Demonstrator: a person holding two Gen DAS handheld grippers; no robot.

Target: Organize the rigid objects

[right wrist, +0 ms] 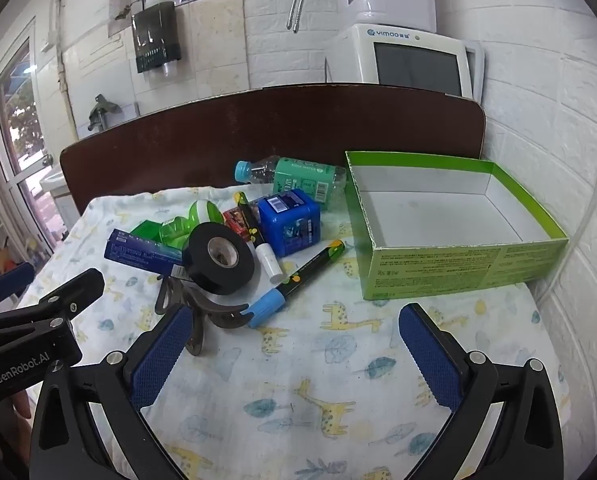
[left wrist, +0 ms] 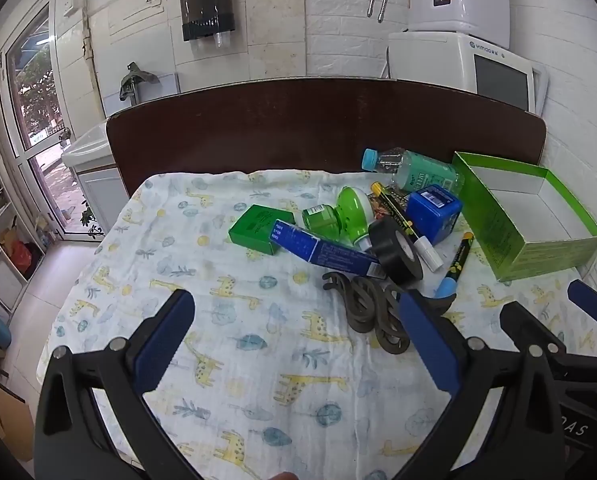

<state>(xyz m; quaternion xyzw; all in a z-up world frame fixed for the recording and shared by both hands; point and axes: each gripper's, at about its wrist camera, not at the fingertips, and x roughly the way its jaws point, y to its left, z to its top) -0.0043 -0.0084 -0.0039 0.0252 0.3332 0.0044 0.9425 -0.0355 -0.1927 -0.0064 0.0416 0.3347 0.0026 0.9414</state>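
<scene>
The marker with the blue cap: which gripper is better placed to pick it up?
Probably the right gripper: open, with the blue-capped marker just ahead and the green box beside it. The left gripper faces the hair clips.

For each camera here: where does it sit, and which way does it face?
Left wrist: on the left hand-held gripper, facing forward and down at the tape roll; own open fingers show, right hand-held gripper at its right edge.
Right wrist: on the right hand-held gripper, facing the green box; left hand-held gripper at its left edge.
Shared: tape roll, box.
</scene>
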